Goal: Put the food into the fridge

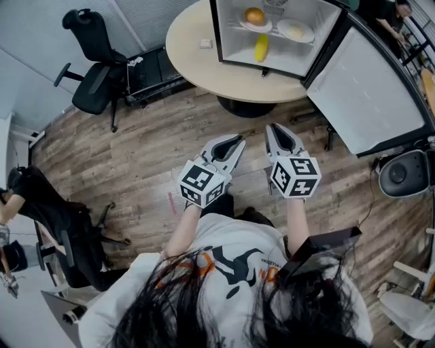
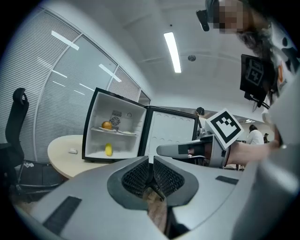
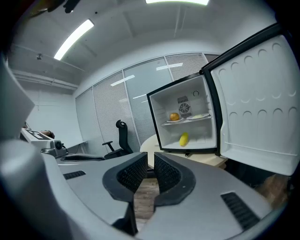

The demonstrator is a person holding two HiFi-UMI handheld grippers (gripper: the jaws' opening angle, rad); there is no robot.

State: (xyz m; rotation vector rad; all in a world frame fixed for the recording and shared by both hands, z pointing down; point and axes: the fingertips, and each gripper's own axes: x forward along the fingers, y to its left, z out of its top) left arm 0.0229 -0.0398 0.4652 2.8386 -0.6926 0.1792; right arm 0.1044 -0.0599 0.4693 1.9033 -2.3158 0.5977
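The person's white T-shirt fills the bottom of the head view, and both arms reach out over the wooden floor. The left gripper and the right gripper sit side by side, near each other but apart, both aimed at the table. In the left gripper view the left gripper has its jaws pressed together with nothing between them. In the right gripper view the right gripper is closed as well, its pads all but meeting, and it holds nothing.

Beyond them stands a round beige table with a small fridge at its far right edge. The fridge door is swung wide open to the right. A small white object lies on the table just beside the fridge's left wall.

Inside, an orange rests on a plate at the left end of the shelf, and a second plate with something pale sits at the shelf's right end. A yellow fruit lies on the fridge's bottom, near the middle of its front edge.

A black office chair stands off to the left of the table.
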